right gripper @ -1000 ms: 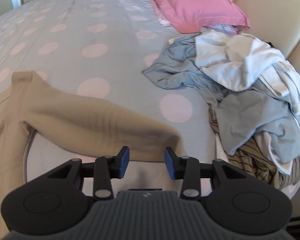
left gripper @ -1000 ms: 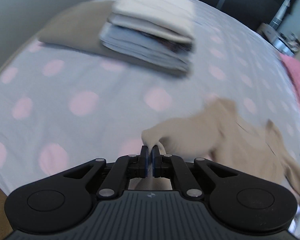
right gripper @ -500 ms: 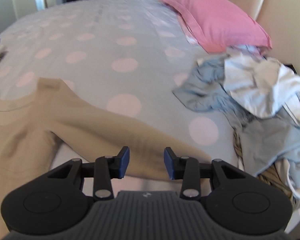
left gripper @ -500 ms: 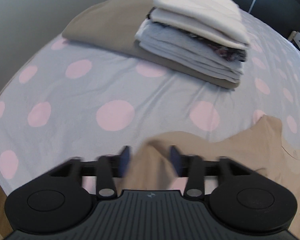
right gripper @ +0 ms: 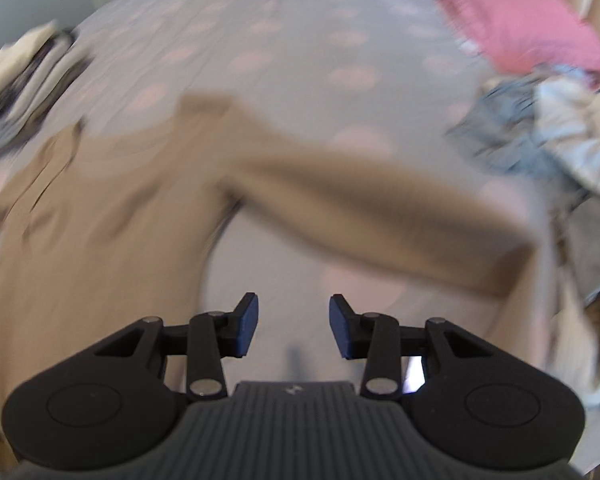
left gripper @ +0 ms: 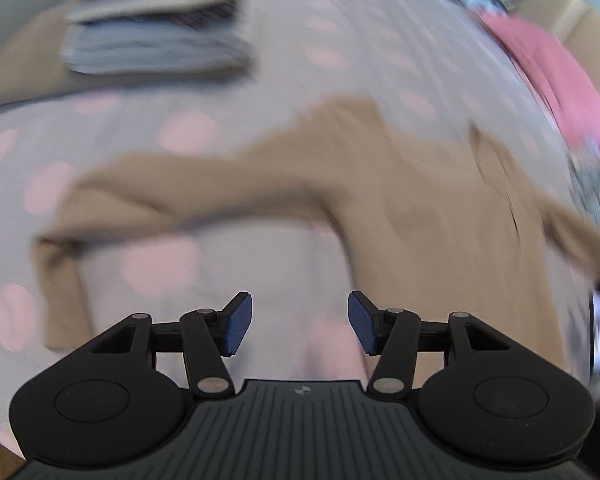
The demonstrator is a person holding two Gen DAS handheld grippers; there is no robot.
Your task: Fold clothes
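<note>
We see the left gripper [left gripper: 300, 330] and right gripper [right gripper: 293, 326] both wide, empty, above the tan top [left gripper: 420, 208] on the bed [left gripper: 260, 272].

From my seat both wrist views are smeared: the folded stack [left gripper: 152, 28] far ahead and left of the left tongs shows only as pale and grey bands, layers uncountable. The tan top [left gripper: 420, 208] runs off the right edge there (its neckline is just a dark streak). Right of the right tongs, the loose clothes heap [right gripper: 552, 136] is cut by the frame edge.
</note>
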